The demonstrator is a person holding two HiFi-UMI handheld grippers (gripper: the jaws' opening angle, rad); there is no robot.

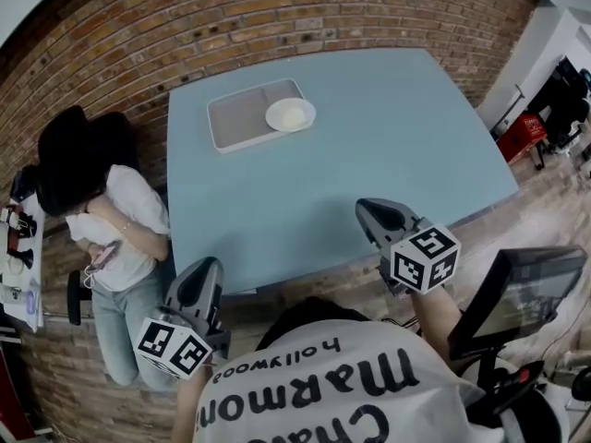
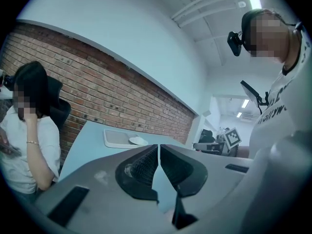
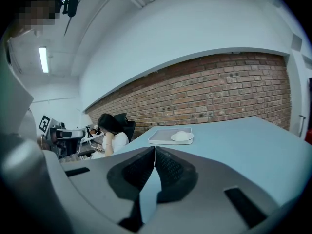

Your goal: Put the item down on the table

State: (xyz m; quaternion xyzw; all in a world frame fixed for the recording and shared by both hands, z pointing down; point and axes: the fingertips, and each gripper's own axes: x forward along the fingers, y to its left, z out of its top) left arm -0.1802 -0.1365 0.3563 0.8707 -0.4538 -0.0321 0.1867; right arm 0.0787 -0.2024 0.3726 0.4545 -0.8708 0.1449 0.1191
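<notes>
Our left gripper (image 2: 158, 152) and right gripper (image 3: 154, 152) each have their jaws pressed together, with nothing between them. Just ahead of both lies the pale blue tabletop (image 1: 369, 155). Well ahead, at its far side, a shallow white round dish (image 1: 290, 114) rests in a grey rectangular tray (image 1: 235, 123). That fits a dish awaiting pickup or one already set down. Either way, we judge it best to hold both grippers clear of the table edge.

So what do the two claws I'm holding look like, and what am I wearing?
Both the left claw and right claw have smooth grey rounded shells with dark ribbed pads. Each carries a white cube printed with black square markers. The T-shirt is white with dark lettering.
</notes>
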